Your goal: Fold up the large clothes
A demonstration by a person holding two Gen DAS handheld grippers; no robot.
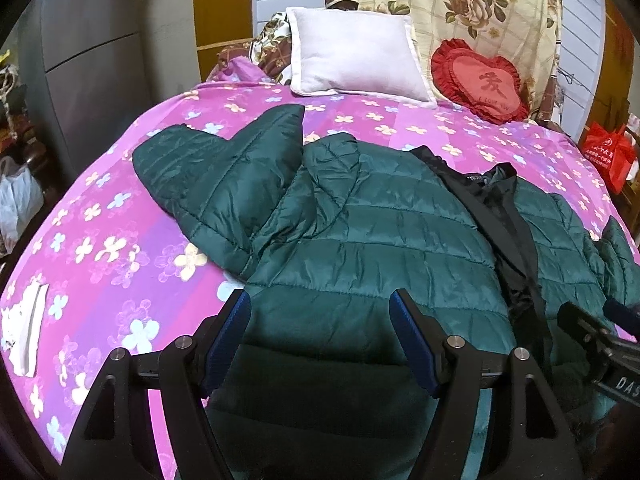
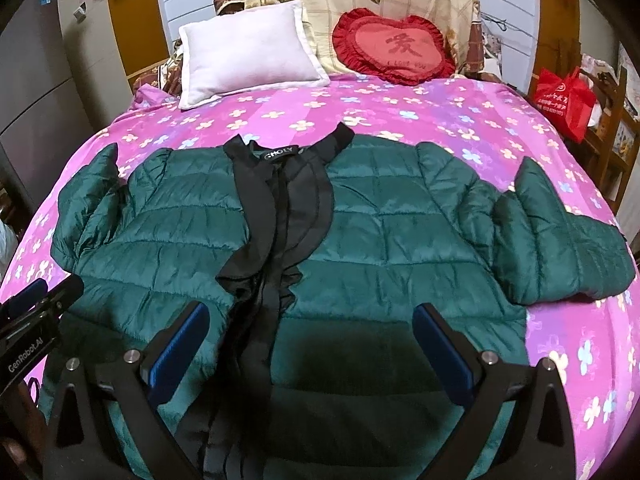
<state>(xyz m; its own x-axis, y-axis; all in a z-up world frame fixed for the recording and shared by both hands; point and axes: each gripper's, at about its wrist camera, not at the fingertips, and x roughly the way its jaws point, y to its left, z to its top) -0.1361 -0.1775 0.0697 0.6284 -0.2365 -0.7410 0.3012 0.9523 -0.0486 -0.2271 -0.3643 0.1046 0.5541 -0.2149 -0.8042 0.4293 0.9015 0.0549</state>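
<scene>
I have both tools over the near hem of a dark green quilted jacket [image 2: 400, 240], which lies front-up and spread flat across the pink flowered bedspread [image 2: 460, 120], collar toward the pillows. Its black front placket [image 2: 276, 208] runs down the middle with the two front panels slightly apart at the neck. My left gripper [image 1: 320, 336] has its blue-padded jaws parted wide with nothing between them, hovering above the jacket's left front panel. My right gripper [image 2: 312, 344] stands equally spread and empty, over the right front panel just beside the placket. The left sleeve [image 1: 224, 168] is bent upward on the bedspread; the right sleeve [image 2: 560, 240] angles outward to the bed's edge. A white pillow [image 2: 248, 52] and red heart cushion [image 2: 396, 48] sit at the head.
</scene>
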